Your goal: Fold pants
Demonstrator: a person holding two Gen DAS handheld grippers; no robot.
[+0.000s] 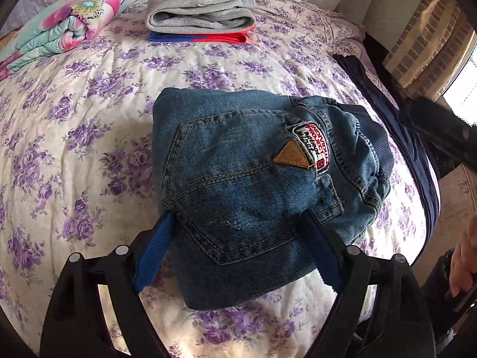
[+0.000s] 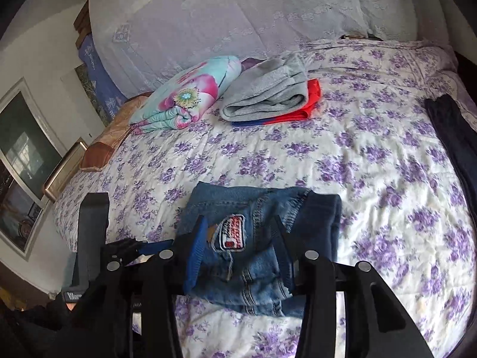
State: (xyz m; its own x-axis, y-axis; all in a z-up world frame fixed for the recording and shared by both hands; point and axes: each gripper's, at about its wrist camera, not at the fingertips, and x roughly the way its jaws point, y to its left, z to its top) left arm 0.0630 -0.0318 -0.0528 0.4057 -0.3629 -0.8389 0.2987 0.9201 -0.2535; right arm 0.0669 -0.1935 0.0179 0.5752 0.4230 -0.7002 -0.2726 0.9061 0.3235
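A folded bundle of blue jeans (image 1: 253, 179) with a back pocket and a sewn patch lies on the floral bedspread (image 1: 74, 119). My left gripper (image 1: 238, 217) straddles its near edge with the jaws wide apart and blue pads on either side of the denim. In the right wrist view the jeans (image 2: 259, 238) sit between the fingers of my right gripper (image 2: 238, 223), jaws also apart around the waistband end. Neither gripper pinches the cloth.
A folded grey garment (image 1: 202, 12) on a red and blue one (image 1: 202, 37) lies at the far side, next to a flowered quilt (image 1: 71, 18). Dark navy cloth (image 1: 387, 113) hangs over the bed's right edge. A lace-covered headboard (image 2: 238, 15) stands behind.
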